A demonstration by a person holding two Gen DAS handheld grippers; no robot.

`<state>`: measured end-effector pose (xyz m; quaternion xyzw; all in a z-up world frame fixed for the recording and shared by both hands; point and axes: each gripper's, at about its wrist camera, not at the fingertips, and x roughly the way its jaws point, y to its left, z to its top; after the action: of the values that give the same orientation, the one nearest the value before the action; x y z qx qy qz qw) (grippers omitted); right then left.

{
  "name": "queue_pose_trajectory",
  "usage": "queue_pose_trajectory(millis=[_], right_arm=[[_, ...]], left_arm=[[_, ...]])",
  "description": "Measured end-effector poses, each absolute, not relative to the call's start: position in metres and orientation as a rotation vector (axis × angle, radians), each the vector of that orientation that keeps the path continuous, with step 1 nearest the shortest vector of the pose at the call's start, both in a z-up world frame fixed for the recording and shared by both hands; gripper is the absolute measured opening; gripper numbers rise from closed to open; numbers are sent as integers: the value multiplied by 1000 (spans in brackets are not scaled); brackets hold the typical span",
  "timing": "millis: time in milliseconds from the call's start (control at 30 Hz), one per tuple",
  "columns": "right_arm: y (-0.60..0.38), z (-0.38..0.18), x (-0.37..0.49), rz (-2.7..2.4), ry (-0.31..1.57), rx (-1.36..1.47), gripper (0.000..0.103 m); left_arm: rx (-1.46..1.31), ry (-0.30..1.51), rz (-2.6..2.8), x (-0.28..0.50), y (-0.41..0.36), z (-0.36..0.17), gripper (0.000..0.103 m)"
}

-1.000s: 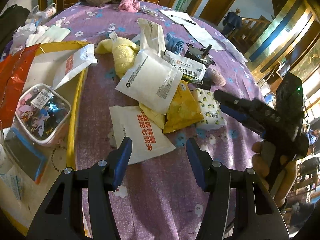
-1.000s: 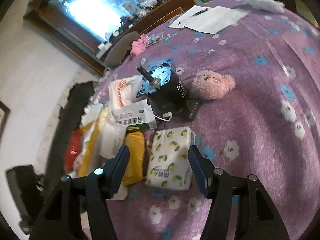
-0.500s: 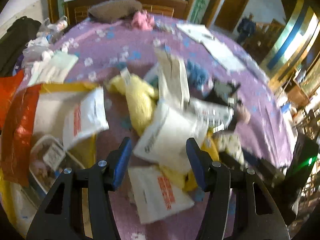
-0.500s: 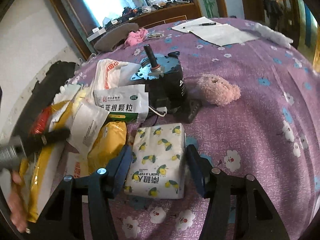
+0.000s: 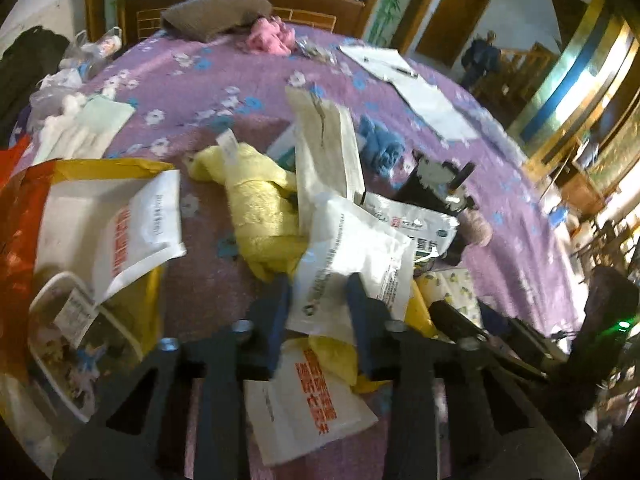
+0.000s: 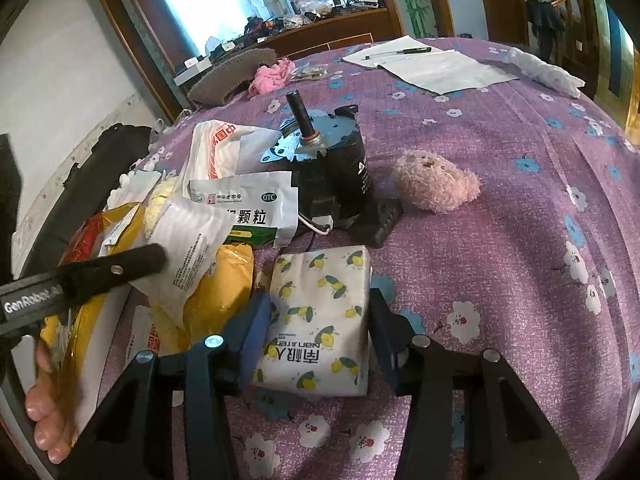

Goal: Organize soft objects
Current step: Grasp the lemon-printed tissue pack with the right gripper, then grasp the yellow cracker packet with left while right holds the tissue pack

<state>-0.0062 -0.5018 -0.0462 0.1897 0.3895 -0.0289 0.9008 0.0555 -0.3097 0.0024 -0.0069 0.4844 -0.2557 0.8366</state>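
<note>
The white pouch covers part of the yellow plush, the left-wrist view is motion-blurred, and the clear box runs off the frame's left edge.

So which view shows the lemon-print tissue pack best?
The right wrist view: the lemon-print tissue pack lies whole between the right gripper's open fingers. The left wrist view shows only a blurred part of it beyond the pouches.

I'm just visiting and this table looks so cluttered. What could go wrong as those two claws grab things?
The left gripper straddles a white packet lying on the yellow plush and other packets; lifting it may drag those along. The right gripper straddles the lemon-print tissue pack; a hard squeeze could crumple it. The two grippers work close together and might collide.
</note>
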Motion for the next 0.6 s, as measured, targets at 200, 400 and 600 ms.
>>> queue_pose_trajectory(millis=[200,400,600], right_arm=[[-504,-43,-12,-65,775,414,35],[-515,-40,-16,-69,735,472,28],[-525,-39,-19,-77,703,528,28]], left_arm=[[-146,1007,-582,40,-284,14,12],[-207,1009,-630,28,-271,18,8],[-245,1020,-664,18,-264,17,5]])
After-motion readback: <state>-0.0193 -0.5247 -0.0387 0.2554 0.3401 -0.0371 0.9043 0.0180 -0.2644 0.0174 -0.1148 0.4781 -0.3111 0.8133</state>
